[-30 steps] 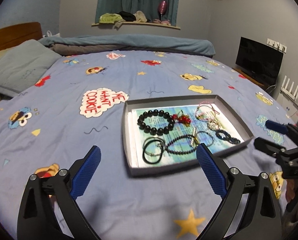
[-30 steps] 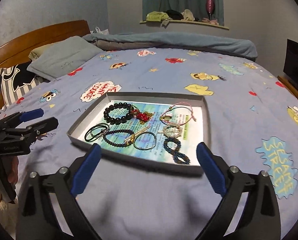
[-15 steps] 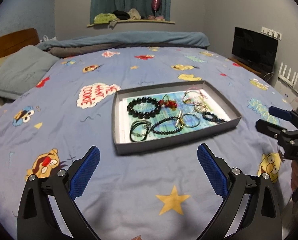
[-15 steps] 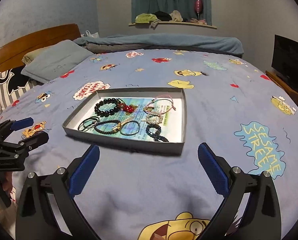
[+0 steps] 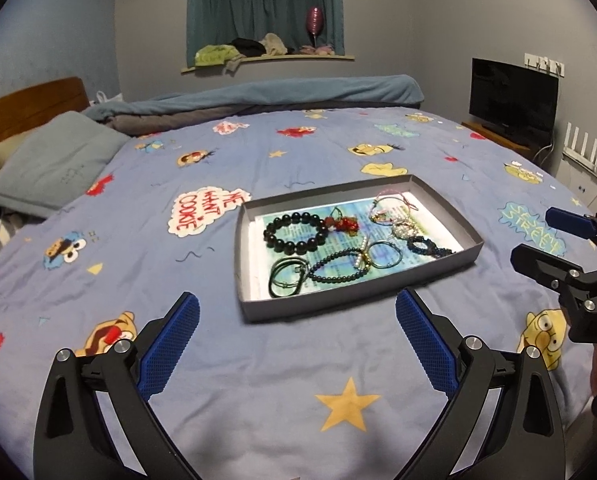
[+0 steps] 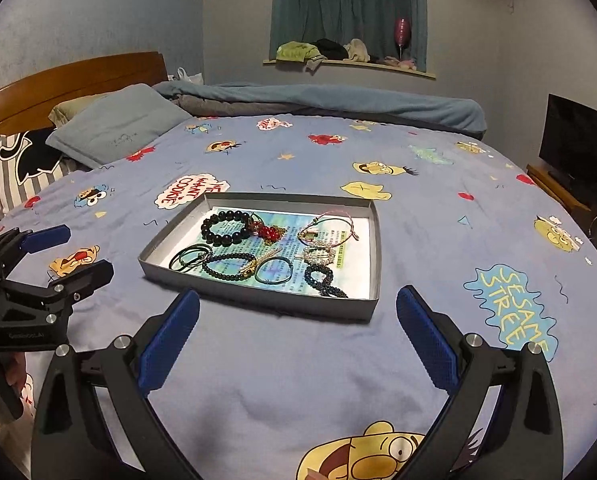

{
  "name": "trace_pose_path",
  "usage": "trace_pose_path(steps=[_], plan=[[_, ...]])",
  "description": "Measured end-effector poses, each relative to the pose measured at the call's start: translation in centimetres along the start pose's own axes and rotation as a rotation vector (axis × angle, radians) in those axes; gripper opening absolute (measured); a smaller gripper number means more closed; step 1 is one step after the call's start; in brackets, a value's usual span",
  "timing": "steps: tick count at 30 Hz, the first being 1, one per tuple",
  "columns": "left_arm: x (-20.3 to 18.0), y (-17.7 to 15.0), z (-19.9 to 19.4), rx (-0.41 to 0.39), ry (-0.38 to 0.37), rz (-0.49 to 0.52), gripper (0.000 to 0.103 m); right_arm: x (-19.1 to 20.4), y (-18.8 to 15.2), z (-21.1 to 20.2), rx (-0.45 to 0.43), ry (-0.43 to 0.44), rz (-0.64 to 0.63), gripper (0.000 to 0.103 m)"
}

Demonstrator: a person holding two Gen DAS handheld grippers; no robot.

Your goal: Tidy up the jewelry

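Note:
A shallow grey tray (image 5: pixel 258 309) (image 6: pixel 254 297) lies on the bed and holds several pieces of jewelry: a black bead bracelet (image 5: pixel 294 233) (image 6: pixel 225 227), a red bead piece (image 5: pixel 345 224) (image 6: pixel 268 232), dark cord loops (image 5: pixel 287 280) (image 6: pixel 189 258), a teal ring bangle (image 5: pixel 383 254) (image 6: pixel 273 271) and pink string bracelets (image 5: pixel 392 204) (image 6: pixel 330 226). My left gripper (image 5: pixel 296 338) (image 6: pixel 64 250) is open and empty, short of the tray's near edge. My right gripper (image 6: pixel 297 338) (image 5: pixel 546 236) is open and empty, also short of the tray.
The blue cartoon-print bedspread (image 5: pixel 258 380) covers the bed. A grey pillow (image 5: pixel 54 160) and wooden headboard (image 6: pixel 70 84) are at the left. A rolled blanket (image 5: pixel 266 96) lies at the far side. A TV (image 5: pixel 512 98) stands at the right.
Both grippers have drawn back from the tray and risen, so the tray looks smaller and farther away. Both stay open. The jewelry has not moved.

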State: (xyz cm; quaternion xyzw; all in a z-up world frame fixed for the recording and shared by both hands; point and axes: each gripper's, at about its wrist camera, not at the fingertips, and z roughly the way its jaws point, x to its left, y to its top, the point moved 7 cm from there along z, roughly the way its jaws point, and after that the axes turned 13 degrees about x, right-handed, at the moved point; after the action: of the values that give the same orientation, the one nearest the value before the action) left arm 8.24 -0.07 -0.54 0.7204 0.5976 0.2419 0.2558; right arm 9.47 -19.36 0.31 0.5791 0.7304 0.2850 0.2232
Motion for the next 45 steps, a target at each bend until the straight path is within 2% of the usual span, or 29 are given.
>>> trace_pose_path(steps=[45], plan=[[0.20, -0.33, -0.01, 0.009, -0.002, -0.001, 0.098, -0.09, -0.07, 0.07, -0.001, 0.005, 0.011, 0.097]])
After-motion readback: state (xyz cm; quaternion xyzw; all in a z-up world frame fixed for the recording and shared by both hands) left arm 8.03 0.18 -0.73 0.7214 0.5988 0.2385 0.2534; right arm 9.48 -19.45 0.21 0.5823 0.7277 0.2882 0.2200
